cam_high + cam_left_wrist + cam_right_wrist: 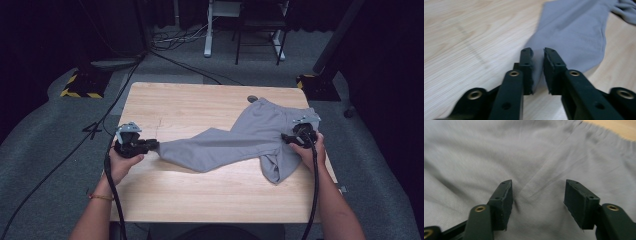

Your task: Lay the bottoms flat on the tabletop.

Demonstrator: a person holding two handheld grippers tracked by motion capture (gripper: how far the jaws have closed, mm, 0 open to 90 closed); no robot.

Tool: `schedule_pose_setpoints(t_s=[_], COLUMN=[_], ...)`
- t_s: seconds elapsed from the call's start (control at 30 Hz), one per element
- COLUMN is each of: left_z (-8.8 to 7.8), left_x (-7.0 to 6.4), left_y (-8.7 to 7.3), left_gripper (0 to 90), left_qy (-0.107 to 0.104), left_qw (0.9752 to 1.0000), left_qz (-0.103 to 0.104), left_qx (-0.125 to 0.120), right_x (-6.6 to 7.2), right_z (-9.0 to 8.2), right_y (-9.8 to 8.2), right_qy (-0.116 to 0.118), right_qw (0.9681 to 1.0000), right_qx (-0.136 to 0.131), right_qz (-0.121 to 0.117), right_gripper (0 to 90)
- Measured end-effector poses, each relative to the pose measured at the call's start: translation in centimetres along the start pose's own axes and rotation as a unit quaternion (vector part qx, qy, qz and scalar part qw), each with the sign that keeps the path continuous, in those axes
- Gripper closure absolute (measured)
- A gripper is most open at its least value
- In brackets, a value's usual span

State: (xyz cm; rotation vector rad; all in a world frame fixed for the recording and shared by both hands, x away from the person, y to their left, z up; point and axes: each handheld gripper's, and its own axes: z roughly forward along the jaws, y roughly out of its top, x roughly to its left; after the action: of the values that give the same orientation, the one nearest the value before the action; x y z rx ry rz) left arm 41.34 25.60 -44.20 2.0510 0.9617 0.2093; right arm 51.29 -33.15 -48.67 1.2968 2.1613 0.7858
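At nine o'clock on the wooden table (200, 100), near its left edge: left gripper (154, 145), held in the left hand (120, 162), jaws aimed toward three o'clock at the hem of one trouser leg. In the left gripper view, left gripper (537, 67) with jaws standing close together, a narrow gap left between the pads, the grey hem lying in that gap; whether the pads press on the cloth cannot be told. Black cable trailing down from that gripper toward six o'clock past the forearm. At the centre, running from nine o'clock up toward two o'clock: grey trousers (250, 132), spread flat on the tabletop, one leg stretched long to the left, waistband up near the far right corner, second leg folded short and pointing down toward five o'clock. At three o'clock, over the seat of the trousers: right gripper (286, 136), gripped by the right hand (309, 147), grey three-cornered plate on top. In the right gripper view, right gripper (537, 197) with jaws spread wide, both tips set down on the grey cloth, a raised seam and small wrinkle running between them, nothing pinched. Gathered waistband visible at one o'clock of that view, bare wood just beyond it.
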Motion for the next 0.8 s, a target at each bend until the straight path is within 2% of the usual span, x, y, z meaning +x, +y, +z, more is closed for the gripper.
schedule_pose_setpoints(t_s=[0.07, 0.1, 0.17, 0.2, 0.27, 0.3, 0.33, 0.4, 0.43, 0.5, 0.57, 0.67, 0.73, 0.8], left_z=[0.3, 0.4, 0.8, 1.1, 2.2, 3.2, 3.7, 5.2, 5.9, 7.1, 8.1, 8.9, 8.9, 8.8], left_x=[-1.0, -1.6, -2.3, -2.5, -3.0, -3.2, -3.2, -3.1, -3.1, -3.2, -3.4, -4.2, -4.6, -5.1], left_y=[0.4, 0.7, 1.1, 1.2, 1.4, 1.4, 1.4, 1.3, 1.3, 1.2, 1.0, 0.8, 0.6, 0.5], left_gripper=[66.7, 59.5, 47.0, 42.4, 38.7, 39.4, 39.5, 42.0, 43.9, 44.6, 45.9, 47.7, 47.6, 47.6], left_qy=[0.001, 0.005, 0.0, -0.003, 0.008, 0.006, 0.008, 0.002, -0.001, -0.001, -0.008, -0.005, -0.008, -0.025], left_qw=[0.9999, 0.9997, 0.9997, 0.9996, 0.9988, 0.9983, 0.9981, 0.9978, 0.9972, 0.9962, 0.9952, 0.9912, 0.9911, 0.9909], left_qz=[0.014, 0.025, 0.021, 0.027, 0.049, 0.054, 0.055, 0.047, 0.051, 0.045, 0.047, 0.066, 0.073, 0.065], left_qx=[0.005, 0.001, -0.011, -0.01, 0.004, 0.021, 0.027, 0.046, 0.056, 0.075, 0.086, 0.115, 0.111, 0.115], right_x=[-0.4, -0.6, -1.0, -1.2, -1.7, -1.9, -2.2, -2.4, -2.4, -2.2, -1.9, -1.3, -0.9, -0.6], right_z=[-0.8, -1.2, -1.7, -1.8, -1.7, -1.6, -1.4, -1.0, -0.8, -0.4, -0.1, 0.4, 0.8, 1.1], right_y=[0.1, 0.1, 0.1, -0.1, -0.3, -0.4, -0.5, -0.7, -0.8, -0.9, -0.7, -0.4, 0.0, 0.4], right_qy=[0.006, -0.001, -0.013, -0.021, -0.021, -0.022, -0.028, -0.033, -0.034, -0.02, -0.01, 0.013, 0.023, 0.03], right_qw=[0.9997, 0.9995, 0.9994, 0.9993, 0.9991, 0.999, 0.9987, 0.9981, 0.9979, 0.9982, 0.9983, 0.9985, 0.9984, 0.9984], right_qx=[-0.02, -0.026, -0.026, -0.023, -0.019, -0.012, 0.003, 0.016, 0.023, 0.029, 0.024, 0.015, 0.015, 0.016], right_qz=[0.012, 0.016, 0.019, 0.02, 0.033, 0.037, 0.044, 0.049, 0.051, 0.048, 0.053, 0.05, 0.05, 0.046], right_gripper=[40.9, 41.2, 40.8, 39.9, 37.0, 34.4, 33.2, 33.3, 33.2, 32.9, 33.2, 33.9, 33.8, 33.6])
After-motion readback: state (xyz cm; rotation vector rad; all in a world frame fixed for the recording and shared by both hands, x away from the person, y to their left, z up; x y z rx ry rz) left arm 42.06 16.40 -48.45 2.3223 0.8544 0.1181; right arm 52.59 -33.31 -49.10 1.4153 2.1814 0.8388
